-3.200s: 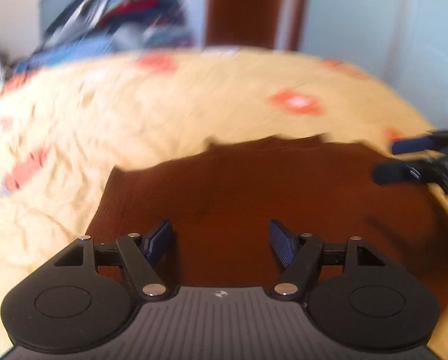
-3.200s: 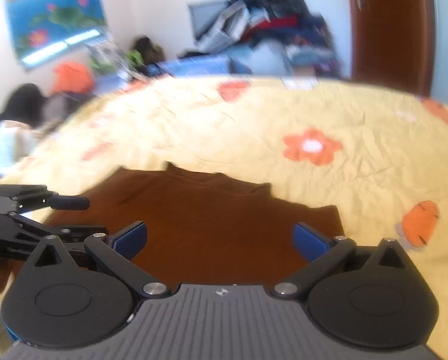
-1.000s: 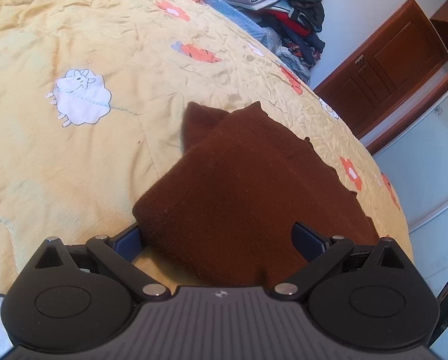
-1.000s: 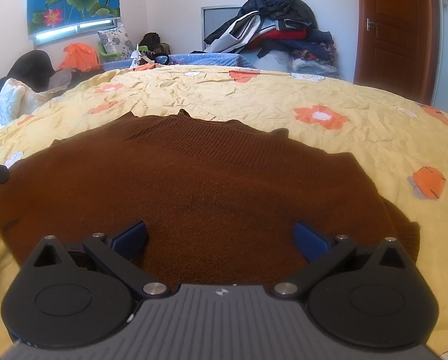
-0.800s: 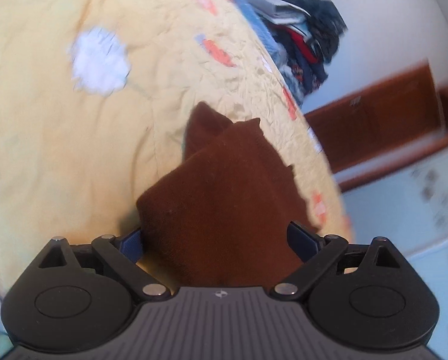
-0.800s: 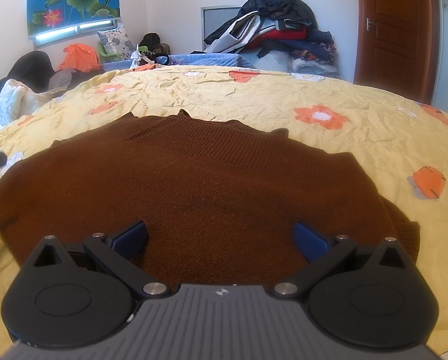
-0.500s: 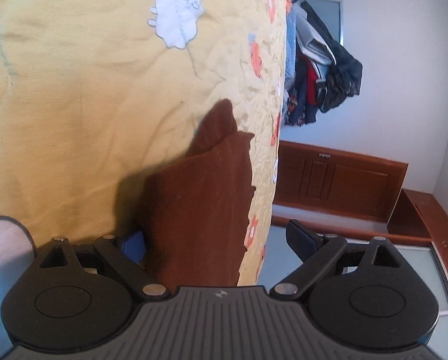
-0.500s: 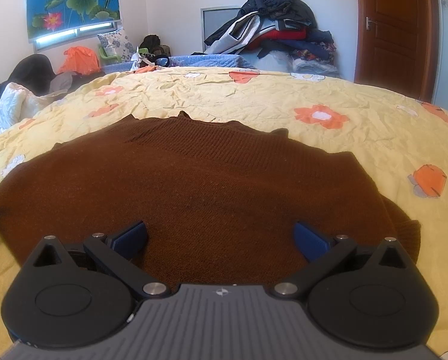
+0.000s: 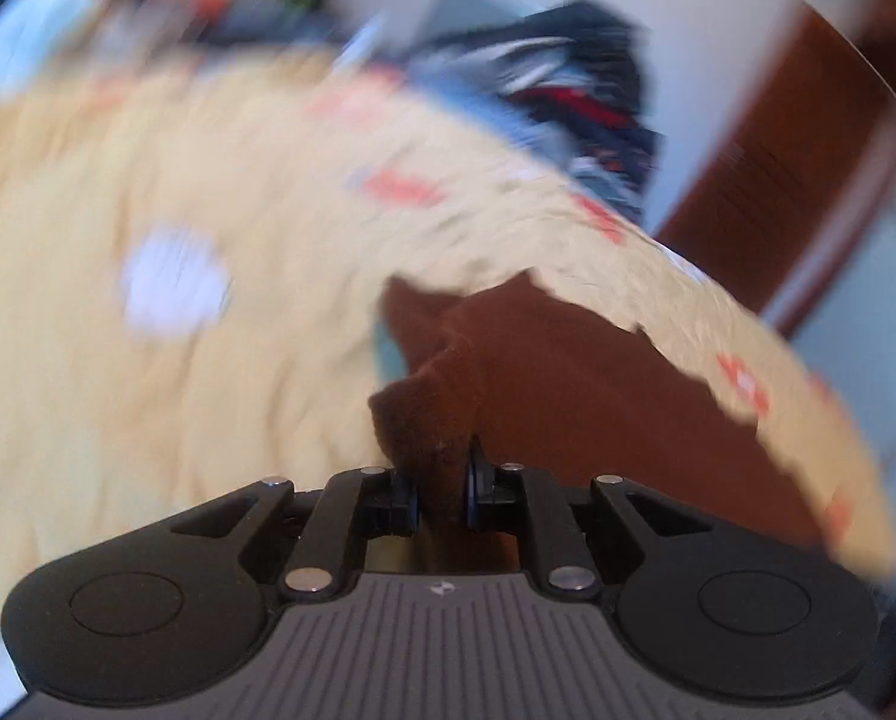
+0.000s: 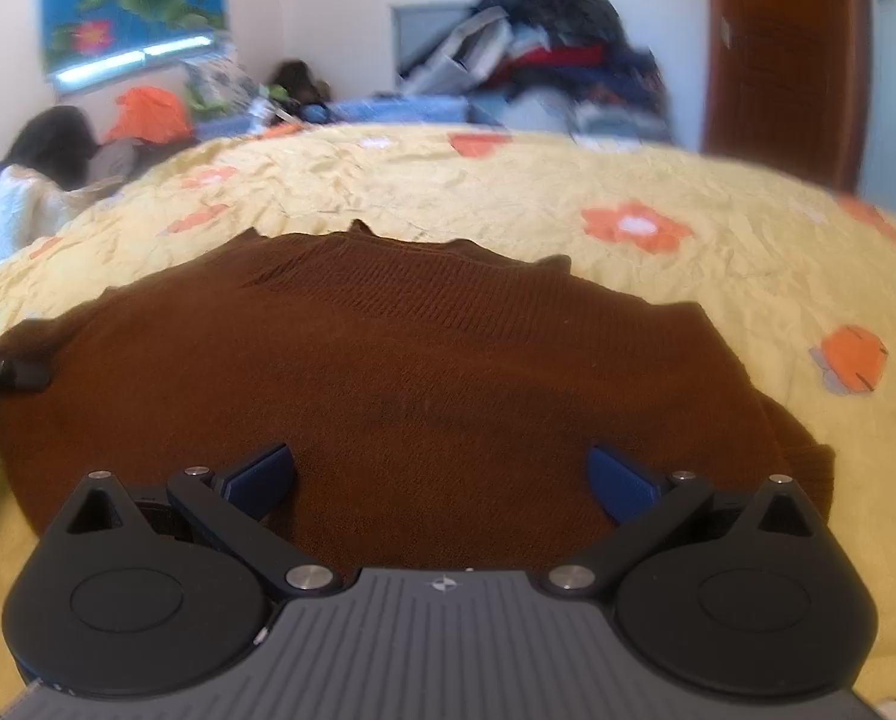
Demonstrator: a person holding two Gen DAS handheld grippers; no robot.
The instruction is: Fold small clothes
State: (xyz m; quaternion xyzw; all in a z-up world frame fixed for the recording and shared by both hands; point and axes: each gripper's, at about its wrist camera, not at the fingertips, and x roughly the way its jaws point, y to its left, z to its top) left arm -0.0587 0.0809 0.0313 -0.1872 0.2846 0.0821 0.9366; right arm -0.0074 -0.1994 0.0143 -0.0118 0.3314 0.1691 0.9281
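While the brown sweater (image 10: 400,384) lies spread flat on the yellow flowered bedspread (image 10: 658,276), its near left edge is bunched up and pinched between the fingers of the left gripper (image 9: 439,495), jaws clamped on the knit. Right gripper (image 10: 442,480) hovers over the near hem, jaws spread wide, holding nothing. Clothes pile (image 10: 544,60) and wooden door (image 10: 784,60) sit beyond the bed; left wrist view is motion-blurred.

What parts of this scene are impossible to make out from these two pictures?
- Left wrist view: motion blur smears the bedspread prints.
- Left gripper: the brown sweater bunched inside hides how much is pinched.
- Right wrist view: the right gripper body hides the sweater's near hem.
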